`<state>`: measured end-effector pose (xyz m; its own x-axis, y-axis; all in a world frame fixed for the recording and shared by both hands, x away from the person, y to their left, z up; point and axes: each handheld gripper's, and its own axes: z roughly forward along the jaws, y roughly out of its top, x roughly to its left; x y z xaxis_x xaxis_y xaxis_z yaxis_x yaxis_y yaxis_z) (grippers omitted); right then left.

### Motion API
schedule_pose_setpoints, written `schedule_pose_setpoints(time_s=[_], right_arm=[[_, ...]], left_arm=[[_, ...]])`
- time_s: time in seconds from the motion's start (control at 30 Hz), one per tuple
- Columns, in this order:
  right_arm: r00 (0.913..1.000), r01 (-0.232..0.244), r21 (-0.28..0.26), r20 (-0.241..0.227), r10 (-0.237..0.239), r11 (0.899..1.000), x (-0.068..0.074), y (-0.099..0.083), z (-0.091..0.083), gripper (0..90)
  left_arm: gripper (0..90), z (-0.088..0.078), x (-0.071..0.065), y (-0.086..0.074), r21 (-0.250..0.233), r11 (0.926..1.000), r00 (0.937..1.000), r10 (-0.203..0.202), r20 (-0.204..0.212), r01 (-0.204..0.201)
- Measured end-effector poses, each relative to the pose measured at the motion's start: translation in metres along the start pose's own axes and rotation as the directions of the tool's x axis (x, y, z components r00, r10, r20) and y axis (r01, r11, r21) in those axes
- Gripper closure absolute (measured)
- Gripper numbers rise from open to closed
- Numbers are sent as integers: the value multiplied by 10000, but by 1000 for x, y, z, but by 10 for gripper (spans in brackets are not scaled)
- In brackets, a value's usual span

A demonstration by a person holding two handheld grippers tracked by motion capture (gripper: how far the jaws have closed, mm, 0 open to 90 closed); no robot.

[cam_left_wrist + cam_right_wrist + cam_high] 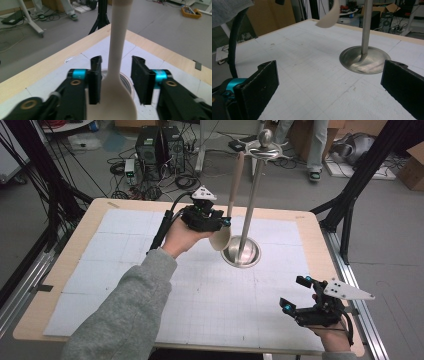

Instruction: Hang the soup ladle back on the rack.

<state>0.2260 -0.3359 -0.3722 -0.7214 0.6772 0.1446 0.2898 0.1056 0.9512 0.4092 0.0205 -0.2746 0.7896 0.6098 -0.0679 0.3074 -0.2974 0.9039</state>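
Right now the left hand-held gripper (226, 222) is up over the bench (65, 265), near the far side. Its two black jaws are partly open. A cream spoon (117, 57) hangs between them, with a gap on each side, so the pads do not press on it. In the left gripper view, the thin handle goes straight up between the jaws and the wide bowl of the spoon is low down, close to the camera.

From the high view, the spoon hangs from the top ring of a tall metal stand (254, 195). The bowl of the spoon sits just above the stand's round silver base (248, 257), at its left edge. The stand is on the white grid mat (125, 270) that covers the bench.

Meanwhile the right hand-held gripper (295, 295) is near the front right corner of the bench, well away from the stand. Its jaws are wide open and hold nothing. In the right gripper view, the silver base lies on the mat between them, farther off.

A grey sleeve (125, 315) covers the left arm.
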Motion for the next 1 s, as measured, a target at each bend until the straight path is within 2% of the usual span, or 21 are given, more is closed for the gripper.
schedule_pose_setpoints(time_s=[0.13, 0.17, 0.2, 0.23, 0.3, 0.33, 0.37, 0.43, 0.5, 0.57, 0.73, 0.83, 0.87, 0.93, 1.0], right_arm=[[10000, -20, 13, -2, 20, 10000, 1, 0, 1, 2], [10000, -49, 66, -22, 50, 10000, 1, 0, 1, 2], [10000, -49, 66, -22, 50, 10000, 1, 0, 1, 2], [10000, -45, 103, -36, 45, 9999, 2, 0, 3, 1], [10000, -22, 90, -37, 22, 10000, 2, 0, 3, 2], [10000, 18, 108, -43, -18, 9999, 2, 0, 4, 1], [10000, -12, 140, -45, 12, 9999, 2, -1, 4, 1], [10000, 17, 130, -25, -17, 9999, 2, -1, 4, 1], [10000, 28, 107, 1, -28, 9999, 2, -1, 4, 2], [10000, 62, 65, 19, -62, 10000, 1, 0, 4, 2], [10000, 56, -9, 26, -56, 10000, 1, 0, 4, 2], [10000, 3, -53, -30, -4, 10000, 0, 1, 5, 1], [10000, 3, -53, -30, -4, 10000, 0, 1, 5, 1], [10000, -9, -13, -52, 9, 10000, -1, 1, 7, 2], [10000, -26, -1, -49, 26, 10000, -2, 0, 9, 1]], left_arm=[[401, -23, 5, -12, -270, 9993, 9996, 260, -72, -262], [356, -23, 5, -12, -270, 9993, 9996, 260, -72, -262], [356, -27, 6, -15, -320, 9989, 9993, 347, -125, -350], [273, -36, 10, -19, -421, 9985, 9994, 338, -119, -343], [239, -40, 12, -22, -427, 9985, 9993, 323, -200, -331], [165, -44, 13, -23, -411, 9986, 9990, 310, -318, -323], [151, -49, 15, -26, -394, 9985, 9977, 349, -580, -372], [98, -55, 18, -28, -448, 9985, 9972, 298, -686, -330], [50, -61, 21, -31, -414, 9990, 9983, 166, -566, -190], [17, -66, 24, -34, -390, 9992, 9996, -111, -269, 100], [17, -77, 28, -42, -409, 9989, 9997, -233, -123, 228], [17, -90, 33, -53, -740, 9972, 9999, -107, 103, 114], [17, -90, 33, -53, -740, 9972, 9999, -107, 103, 114], [17, -99, 39, -64, -740, 9973, 9998, -14, 210, 30], [17, -105, 43, -72, -792, 9968, 9999, 63, 122, -53]])
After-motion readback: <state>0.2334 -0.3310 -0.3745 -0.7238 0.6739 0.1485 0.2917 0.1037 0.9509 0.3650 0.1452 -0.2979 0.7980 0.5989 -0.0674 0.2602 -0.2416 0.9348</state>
